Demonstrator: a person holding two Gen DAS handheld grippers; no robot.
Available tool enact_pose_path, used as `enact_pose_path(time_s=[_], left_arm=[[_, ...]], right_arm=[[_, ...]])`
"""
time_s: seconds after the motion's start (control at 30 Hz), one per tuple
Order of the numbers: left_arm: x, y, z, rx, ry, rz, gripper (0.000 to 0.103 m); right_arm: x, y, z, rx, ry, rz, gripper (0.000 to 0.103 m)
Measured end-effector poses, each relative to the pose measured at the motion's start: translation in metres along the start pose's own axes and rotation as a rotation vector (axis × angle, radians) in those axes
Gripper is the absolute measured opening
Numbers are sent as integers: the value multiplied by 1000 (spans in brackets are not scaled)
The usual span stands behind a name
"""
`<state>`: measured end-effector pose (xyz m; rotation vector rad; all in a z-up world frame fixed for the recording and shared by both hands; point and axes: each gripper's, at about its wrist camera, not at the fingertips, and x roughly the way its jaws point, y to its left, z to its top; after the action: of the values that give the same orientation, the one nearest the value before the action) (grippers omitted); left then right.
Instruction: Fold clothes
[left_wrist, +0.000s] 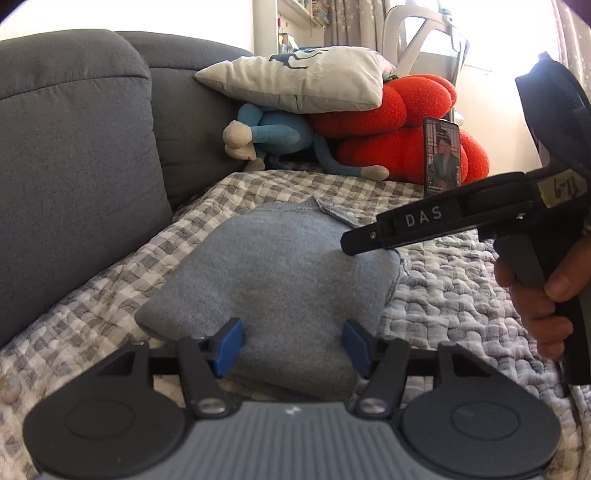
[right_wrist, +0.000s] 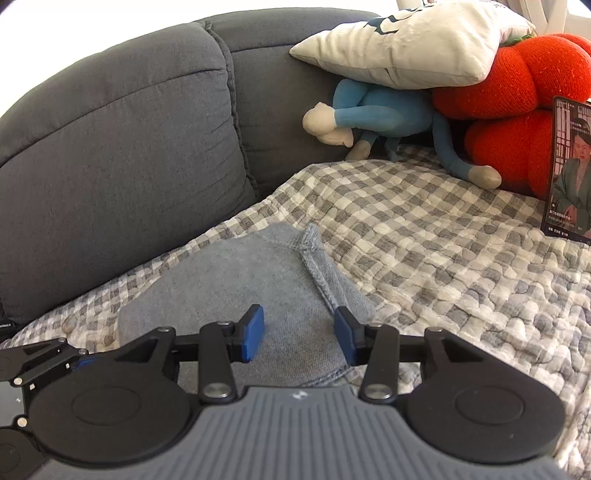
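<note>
The left gripper (left_wrist: 291, 347) sits lowest in its own view, its blue pads (left_wrist: 229, 345) spread wide apart over the near edge of a folded grey garment (left_wrist: 280, 280), clamping nothing. The right gripper (right_wrist: 299, 338) likewise hangs with its blue pads (right_wrist: 253, 338) parted above the same garment (right_wrist: 240, 288), gripping nothing; a ribbed hem (right_wrist: 325, 273) runs away from its right finger. The garment lies as a compact bundle on a grey-and-white checked quilt (right_wrist: 424, 236) that covers the seat of a dark grey sofa (left_wrist: 74, 155). In the left wrist view the right tool's black body (left_wrist: 461, 218) reaches in from the right, held by a hand (left_wrist: 535, 295); white letters on its side read "DAS", and a pale sticker carries handwriting that looks like "6-2" with a last figure too blurred to read. Further back, a phone (left_wrist: 443, 155) stands upright on the quilt showing a person in green, with small text along the bottom that is unreadable. Behind it sit red plush cushions (left_wrist: 406, 122), a blue stuffed monkey (left_wrist: 273, 136) and a white pillow (left_wrist: 306, 77) with a dark print.
</note>
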<state>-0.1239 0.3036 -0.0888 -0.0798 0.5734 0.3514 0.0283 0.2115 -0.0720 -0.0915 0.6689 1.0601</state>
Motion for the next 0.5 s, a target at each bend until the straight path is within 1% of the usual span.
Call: enact_pose_path(time_s=[0.07,0.1,0.2,0.23,0.3,0.37,0.43,0.5], left_arm=[[-5,-4,6,-41,44,6,69],[-7,-6,10,-66,63,8,70],[-15,-11,18,-166,110,15,73],[-18,-12,19,-205,121,20,75],[-22,-16,21,-269,129,31,78],[-27,-21,22,-324,135,47,86],[-30,-29,23,-350,139,78,89],[-32,-37,23,-359,140,122,94]], right_arm=[[-3,2,2,7,51,10,49],[-6,3,3,4,70,17,50],[-14,4,9,-32,112,-4,58],[-17,4,12,-46,126,-13,59],[-23,4,16,-73,152,-31,62],[-29,5,21,-100,178,-49,64],[-35,4,24,-128,200,-67,72],[-43,4,23,-155,196,-62,79]])
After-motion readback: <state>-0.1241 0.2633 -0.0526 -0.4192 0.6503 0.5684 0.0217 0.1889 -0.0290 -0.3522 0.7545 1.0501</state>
